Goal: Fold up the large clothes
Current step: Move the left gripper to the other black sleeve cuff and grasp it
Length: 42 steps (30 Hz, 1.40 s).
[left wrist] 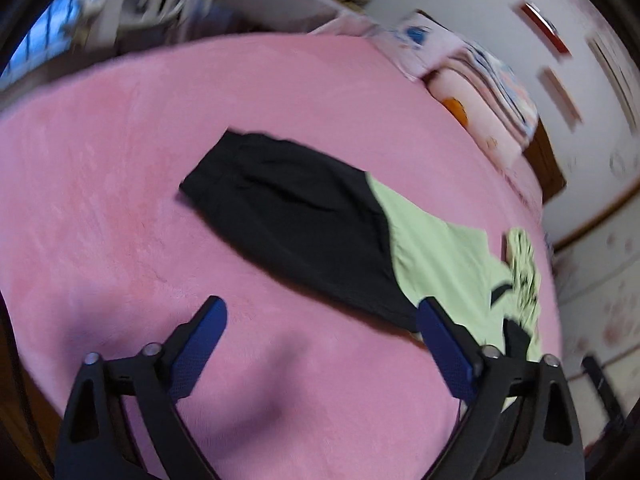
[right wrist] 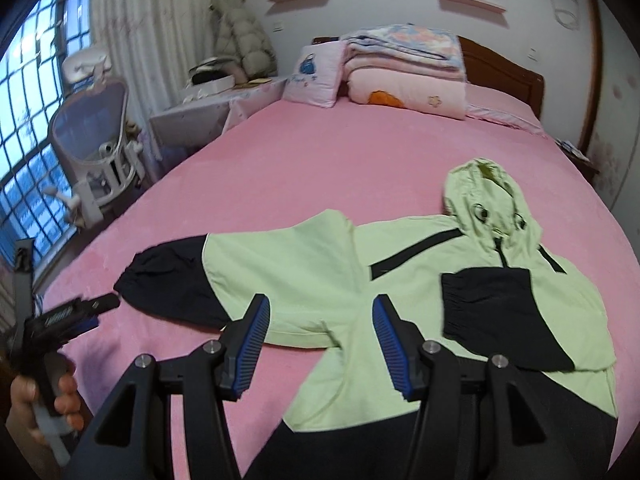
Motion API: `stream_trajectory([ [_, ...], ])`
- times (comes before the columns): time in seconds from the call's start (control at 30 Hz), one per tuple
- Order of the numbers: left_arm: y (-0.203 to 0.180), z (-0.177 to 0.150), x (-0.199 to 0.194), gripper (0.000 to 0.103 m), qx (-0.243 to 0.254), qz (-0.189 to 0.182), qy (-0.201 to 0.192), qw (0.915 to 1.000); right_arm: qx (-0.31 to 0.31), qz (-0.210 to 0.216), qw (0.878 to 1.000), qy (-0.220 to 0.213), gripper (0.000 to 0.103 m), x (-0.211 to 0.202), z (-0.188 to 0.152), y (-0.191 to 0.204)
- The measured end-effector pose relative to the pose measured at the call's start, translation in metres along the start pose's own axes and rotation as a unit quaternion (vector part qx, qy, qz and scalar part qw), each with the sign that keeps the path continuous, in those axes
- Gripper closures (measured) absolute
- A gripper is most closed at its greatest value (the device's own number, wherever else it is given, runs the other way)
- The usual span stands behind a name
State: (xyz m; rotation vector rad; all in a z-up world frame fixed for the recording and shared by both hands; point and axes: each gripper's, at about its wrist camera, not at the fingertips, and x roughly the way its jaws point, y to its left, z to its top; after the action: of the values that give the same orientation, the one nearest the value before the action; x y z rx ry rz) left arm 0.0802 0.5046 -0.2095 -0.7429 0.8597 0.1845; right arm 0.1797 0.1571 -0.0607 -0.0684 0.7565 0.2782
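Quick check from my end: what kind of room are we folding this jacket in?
Almost certainly a home bedroom. The jacket lies on a bed with a pink cover and a wooden headboard; folded quilts and a pillow are stacked at its head, and a curtained window is on the left.

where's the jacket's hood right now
In the right wrist view the hood lies flat on the pink bed, right of centre, pointing toward the folded quilts.

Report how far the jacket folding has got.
Done: the jacket lies flat on the pink bed, and one sleeve is already folded across its chest. In hand: nothing; the left gripper and right gripper are open and empty. Left: the outstretched sleeve, the hood and the body folds.
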Motion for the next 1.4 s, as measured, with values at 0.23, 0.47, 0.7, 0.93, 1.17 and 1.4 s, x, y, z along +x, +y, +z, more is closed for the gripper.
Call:
stream_trajectory([
  [0.23, 0.045, 0.019, 0.063, 0.028, -0.088, -0.029, 0.017, 0.9955, -0.034, 0.0, 0.999, 0.01, 0.049, 0.023, -0.006, 0.021],
  [0.47, 0.059, 0.029, 0.105, 0.095, -0.109, -0.003, 0.016, 0.9939, -0.042, 0.001, 0.999, 0.023, 0.05, 0.036, -0.012, 0.022],
  [0.7, 0.039, 0.033, 0.108, 0.1, -0.081, 0.042, 0.009, 0.9958, -0.024, -0.009, 0.999, 0.02, 0.05, 0.025, -0.01, -0.002],
  [0.93, 0.007, 0.042, 0.095, 0.101, -0.041, 0.086, -0.003, 0.9954, -0.021, -0.035, 0.999, -0.018, 0.05, -0.018, -0.012, -0.036],
  [1.17, -0.011, 0.044, 0.108, 0.1, 0.005, 0.146, 0.009, 0.9893, -0.029, -0.054, 0.998, -0.034, 0.05, -0.033, -0.024, -0.074],
  [1.4, -0.027, 0.047, 0.131, 0.1, 0.008, 0.187, 0.018, 0.9821, -0.023, -0.065, 0.998, -0.012, 0.05, -0.015, -0.024, -0.113],
])
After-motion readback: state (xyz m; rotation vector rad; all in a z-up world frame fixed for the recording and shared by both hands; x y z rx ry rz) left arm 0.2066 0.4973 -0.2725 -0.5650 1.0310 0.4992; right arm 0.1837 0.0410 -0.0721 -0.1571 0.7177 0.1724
